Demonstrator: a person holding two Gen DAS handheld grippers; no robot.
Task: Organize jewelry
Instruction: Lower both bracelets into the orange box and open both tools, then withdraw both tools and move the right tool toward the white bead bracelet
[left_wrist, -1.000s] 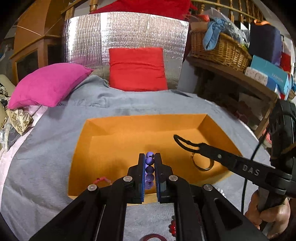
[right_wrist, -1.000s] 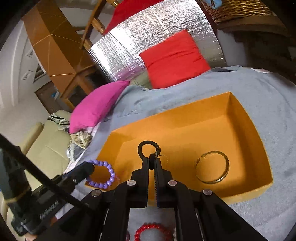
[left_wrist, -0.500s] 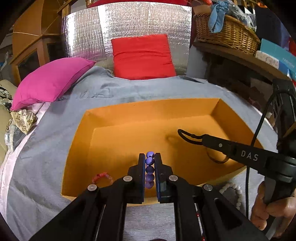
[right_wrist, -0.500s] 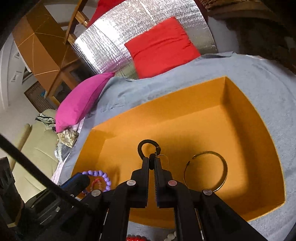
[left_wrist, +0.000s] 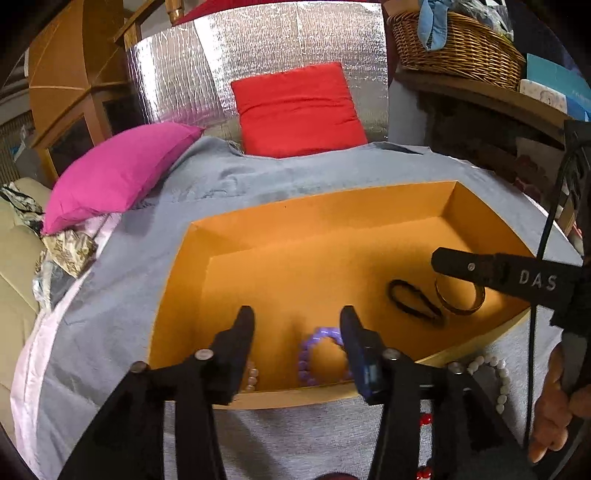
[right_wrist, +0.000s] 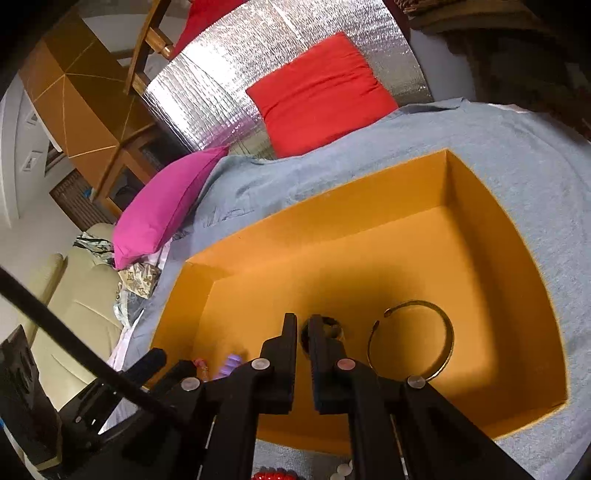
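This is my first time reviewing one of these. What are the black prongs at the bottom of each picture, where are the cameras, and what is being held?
No robot here: a person holds a hand-held gripper in each hand, each with a fisheye camera looking along its two black fingers. The left view shows the left hand-held gripper, whose jaws have just been opening; the purple bead bracelet lies free below them in the orange cardboard box on a grey cloth. The right view's right hand-held gripper is shut; whether it pinches the black cord loop is unclear. A gold open bangle lies beside that loop, a white bead bracelet outside the box.
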